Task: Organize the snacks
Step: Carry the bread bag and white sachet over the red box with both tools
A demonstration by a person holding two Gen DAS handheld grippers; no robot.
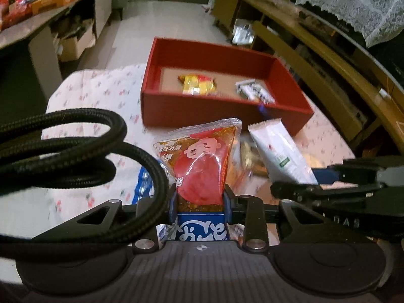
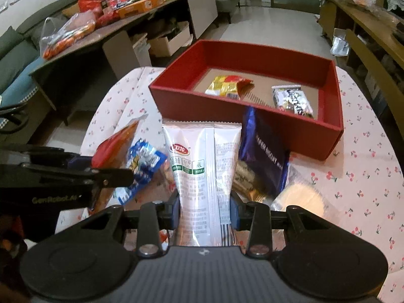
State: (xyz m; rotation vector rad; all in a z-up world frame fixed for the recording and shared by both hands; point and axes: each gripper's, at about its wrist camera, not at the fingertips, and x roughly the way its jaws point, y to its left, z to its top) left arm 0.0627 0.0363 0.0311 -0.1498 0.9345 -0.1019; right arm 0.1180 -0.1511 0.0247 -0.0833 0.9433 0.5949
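Left wrist view. Left gripper [image 1: 200, 202]: jaws closed on the lower end of a clear plastic pouch with a red cartoon-face label and brown filling [image 1: 202, 161], which stands upright between the pads, held low, likely so its top clears the box wall. Beneath it: a blue-and-white printed snack packet [image 1: 199, 229], whether lying loose on the pile or nipped too cannot be told.

Right wrist view. Right gripper [image 2: 204, 209]: jaws closed across the middle of a white foil sachet with a red logo and green label panels [image 2: 199, 166], its sealed edge pointing toward the box.

Around both: a dark blue glossy wafer wrapper [image 2: 262, 156] leaning against the box's near wall; a pale round wrapped cake [image 2: 300, 197] beside it; all on a white tablecloth printed with small red cherries [image 2: 358, 176].

Beyond: an open red cardboard box with a brown floor [image 2: 338, 106], the probable destination, already holding a yellow-and-red crinkled packet [image 2: 227, 85] and a black-and-silver packet [image 2: 293, 98], lying apart.
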